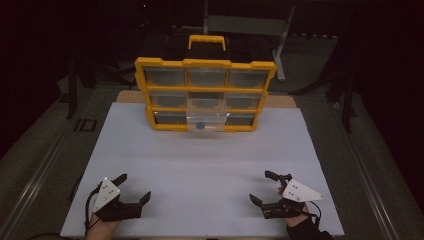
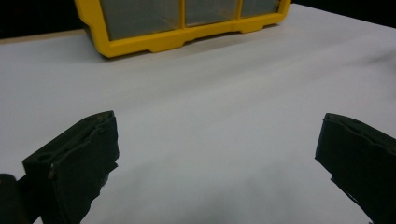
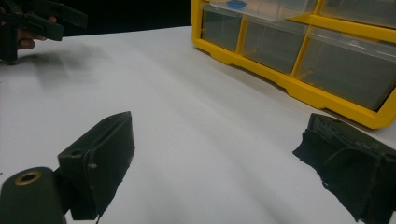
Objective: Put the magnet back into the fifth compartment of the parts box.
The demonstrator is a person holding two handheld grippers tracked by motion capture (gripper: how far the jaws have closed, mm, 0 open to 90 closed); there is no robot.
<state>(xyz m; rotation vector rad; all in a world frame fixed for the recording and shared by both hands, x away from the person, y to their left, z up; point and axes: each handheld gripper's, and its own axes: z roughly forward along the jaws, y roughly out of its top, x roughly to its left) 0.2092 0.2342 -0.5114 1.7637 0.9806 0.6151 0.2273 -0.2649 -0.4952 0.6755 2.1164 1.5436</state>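
Left gripper: the black two-jaw left gripper (image 1: 134, 187) sits over the near left corner of the white-topped desk (image 1: 200, 165), jaws spread wide with nothing between them, so it's released. A grey three-cornered plate rides on top, and the person's hand comes in from the near edge.

Left gripper view: both jaws rise over bare white desk, with the organiser's lower left corner far ahead.

Organiser: the yellow plastic organiser box with clear drawers (image 1: 205, 92) stands upright at the middle of the far edge, well apart from both grippers. It shows three rows of three drawers and a handle on top.

Open drawer: the clear plastic drawer in the bottom middle (image 1: 205, 120) is pulled out toward the person, and there's a small blue round thing (image 1: 200, 125) inside it. Can't tell what that is, too small.

Right gripper: the black two-jaw right gripper (image 1: 261, 189) sits over the near right corner, jaws also wide apart and gripping nothing. A dark sleeve shows behind it.
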